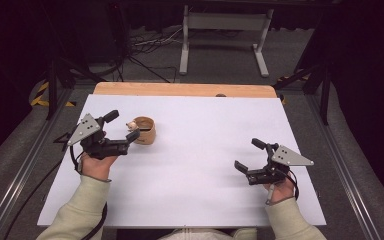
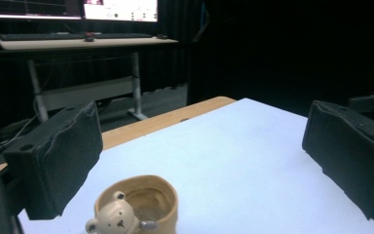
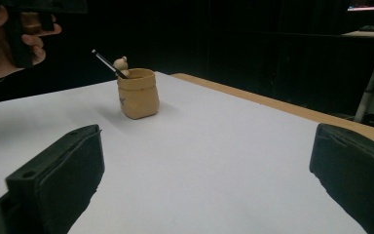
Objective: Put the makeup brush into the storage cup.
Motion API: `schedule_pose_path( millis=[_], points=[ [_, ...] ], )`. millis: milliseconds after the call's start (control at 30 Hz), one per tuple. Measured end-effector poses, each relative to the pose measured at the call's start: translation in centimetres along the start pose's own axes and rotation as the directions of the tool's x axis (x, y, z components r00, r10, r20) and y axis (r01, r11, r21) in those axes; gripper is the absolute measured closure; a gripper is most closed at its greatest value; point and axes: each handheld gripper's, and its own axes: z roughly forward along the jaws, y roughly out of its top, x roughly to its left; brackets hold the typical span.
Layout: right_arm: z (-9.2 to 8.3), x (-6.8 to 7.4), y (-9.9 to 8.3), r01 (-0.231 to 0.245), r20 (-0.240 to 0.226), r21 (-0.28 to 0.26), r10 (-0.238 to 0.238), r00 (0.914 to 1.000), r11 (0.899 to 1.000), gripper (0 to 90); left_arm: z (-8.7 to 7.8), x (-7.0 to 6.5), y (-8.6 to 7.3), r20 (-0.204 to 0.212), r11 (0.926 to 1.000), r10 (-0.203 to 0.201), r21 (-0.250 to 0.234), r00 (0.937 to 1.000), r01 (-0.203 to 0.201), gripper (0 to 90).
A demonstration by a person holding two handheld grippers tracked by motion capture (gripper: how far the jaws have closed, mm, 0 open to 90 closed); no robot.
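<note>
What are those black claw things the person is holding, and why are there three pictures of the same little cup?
A person sits at a table with a white top and holds a grabbing tool in each hand. The left gripper and the right gripper each have two black jaws that can pinch things. Both stand open and hold nothing.

One picture comes from a camera high above the table. The other two come from small cameras riding on the tools, so the big black blocks at their edges are the jaws.

On the table stands a tan cup with a little bear head on its rim. From the right gripper's camera, a thin dark stick leans out of it.
</note>
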Motion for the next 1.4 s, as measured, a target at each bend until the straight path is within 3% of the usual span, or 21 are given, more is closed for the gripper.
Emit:
schedule_pose_path(
  millis=[267,467,833,967,1200,1400],
  points=[
    [-0.5,-0.4,-0.1,0.004,0.007,0.006,-0.004,1.0,1.0,0.0,-2.1,-0.6,-1.1,0.065,0.9998,-0.01,-0.016,0.9978,0.011,0.8],
    [-0.5,-0.9,-0.4,0.027,0.011,0.027,-0.028,0.9996,0.999,0.0,-3.1,-1.0,-2.1,0.072,0.9996,-0.022,-0.015,0.9971,0.024,0.8],
    [-0.8,-1.2,-0.7,0.03,0.0,-0.015,-0.03,0.9996,0.999,0.0,-3.6,-1.6,-4.3,0.101,0.9995,-0.013,0.029,0.9948,0.01,0.9],
    [-0.8,-1.1,-0.8,0.037,-0.009,-0.022,-0.037,0.9993,0.999,0.0,-3.4,-1.6,-5.0,0.087,0.9974,-0.017,0.071,0.9961,0.011,1.5],
    [-0.7,-1.0,-0.9,0.039,-0.019,-0.023,-0.04,0.999,0.999,0.0,-3.3,-1.0,-6.4,0.081,0.9947,-0.048,0.095,0.9955,0.04,2.4],
    [-0.8,-1.1,-0.9,0.038,-0.026,-0.032,-0.039,0.9989,0.999,0.0,-3.2,-0.9,-7.2,0.067,0.9964,-0.013,0.085,0.9976,0.007,3.1]
  ],
)
